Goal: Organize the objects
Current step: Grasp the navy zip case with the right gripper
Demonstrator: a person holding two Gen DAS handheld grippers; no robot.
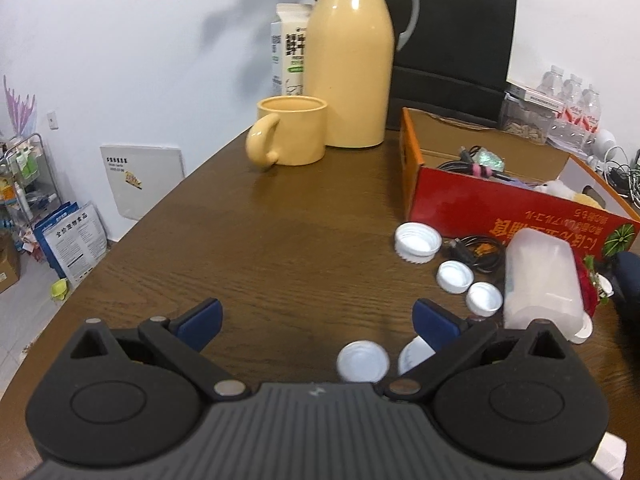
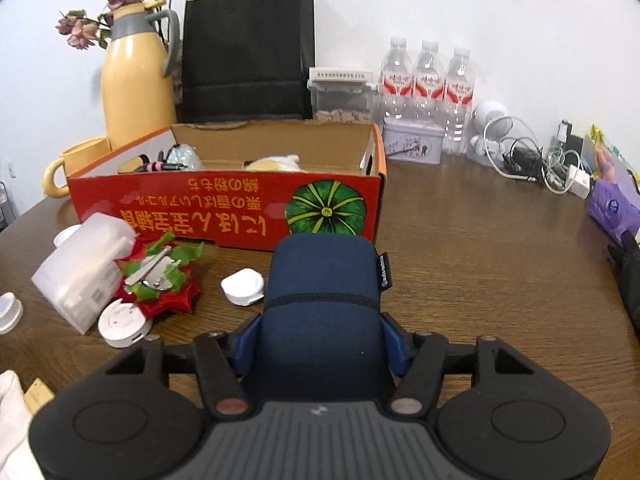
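While your left gripper [image 1: 316,322] hovers low over the brown bench [image 1: 280,240], its blue fingers [image 1: 200,320] stand wide apart with nothing between them; white bottle caps [image 1: 418,244] lie just to its right, near a frosted plastic container [image 1: 540,276]. Further right, the red cardboard box [image 2: 224,208] sits open on the bench. Your right gripper [image 2: 322,344] has its fingers [image 2: 394,346] pressed against both sides of a navy pouch [image 2: 324,280], which stands just in front of the box
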